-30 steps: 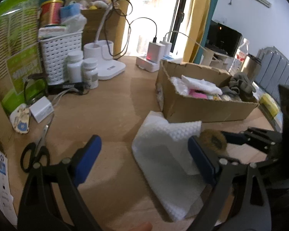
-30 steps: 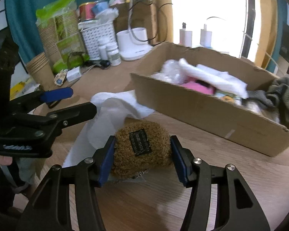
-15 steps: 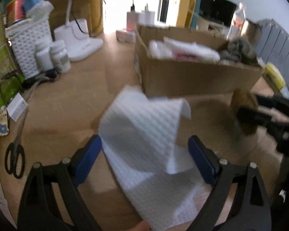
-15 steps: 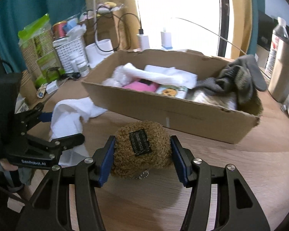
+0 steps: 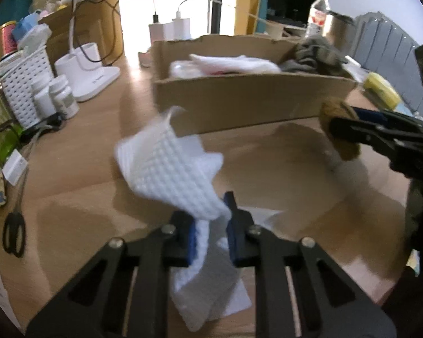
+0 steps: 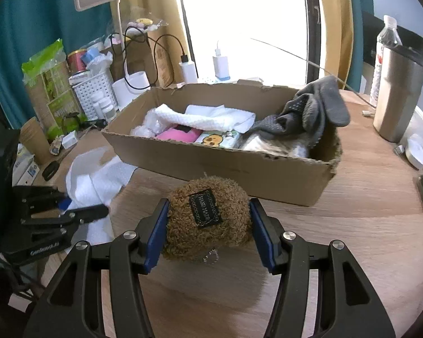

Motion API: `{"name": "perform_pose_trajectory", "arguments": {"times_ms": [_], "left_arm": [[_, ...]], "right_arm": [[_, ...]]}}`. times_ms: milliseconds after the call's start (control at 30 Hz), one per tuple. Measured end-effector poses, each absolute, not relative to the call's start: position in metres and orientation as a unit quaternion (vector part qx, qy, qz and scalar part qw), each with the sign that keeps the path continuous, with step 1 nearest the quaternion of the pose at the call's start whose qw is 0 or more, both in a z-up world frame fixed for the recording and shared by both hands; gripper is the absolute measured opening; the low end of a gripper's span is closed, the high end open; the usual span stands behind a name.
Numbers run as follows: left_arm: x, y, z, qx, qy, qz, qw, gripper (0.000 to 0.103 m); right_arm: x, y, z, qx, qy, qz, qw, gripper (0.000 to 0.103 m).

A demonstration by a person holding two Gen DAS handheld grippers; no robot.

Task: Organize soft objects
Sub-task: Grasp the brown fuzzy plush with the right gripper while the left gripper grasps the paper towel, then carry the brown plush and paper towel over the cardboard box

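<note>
My left gripper is shut on a white waffle-textured cloth, whose free part rises from the wooden table. The cloth also shows in the right wrist view, with the left gripper on it. My right gripper is shut on a brown fuzzy plush with a black label, held above the table in front of a cardboard box. The plush also shows in the left wrist view. The box holds white cloths, a pink item and grey gloves.
A white basket, pill bottles, a lamp base and scissors stand at the left. A steel tumbler and a water bottle stand right of the box. Chargers and cables sit behind it.
My left gripper has shut on the white cloth and raised part of it off the table. My right gripper has lifted the plush higher, closer to the box.
</note>
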State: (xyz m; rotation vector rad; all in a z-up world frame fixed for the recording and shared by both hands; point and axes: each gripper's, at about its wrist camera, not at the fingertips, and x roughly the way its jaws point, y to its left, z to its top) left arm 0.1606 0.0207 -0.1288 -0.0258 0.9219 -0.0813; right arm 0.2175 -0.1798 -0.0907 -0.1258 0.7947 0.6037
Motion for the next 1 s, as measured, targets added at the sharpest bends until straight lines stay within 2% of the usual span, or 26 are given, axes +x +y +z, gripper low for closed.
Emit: {"name": "perform_pose_trajectory", "arguments": {"times_ms": [433,1000], "left_arm": [[0.129,-0.016,-0.085,-0.012,0.367,-0.103,0.925,0.011],[0.146,-0.016,-0.03,-0.01,0.294,-0.103,0.95,0.011]], "right_arm": [[0.204,-0.2,-0.072,-0.058,0.358,0.279,0.889,0.059],[0.213,-0.209,-0.038,-0.056,0.321,0.285,0.902,0.059]]}}
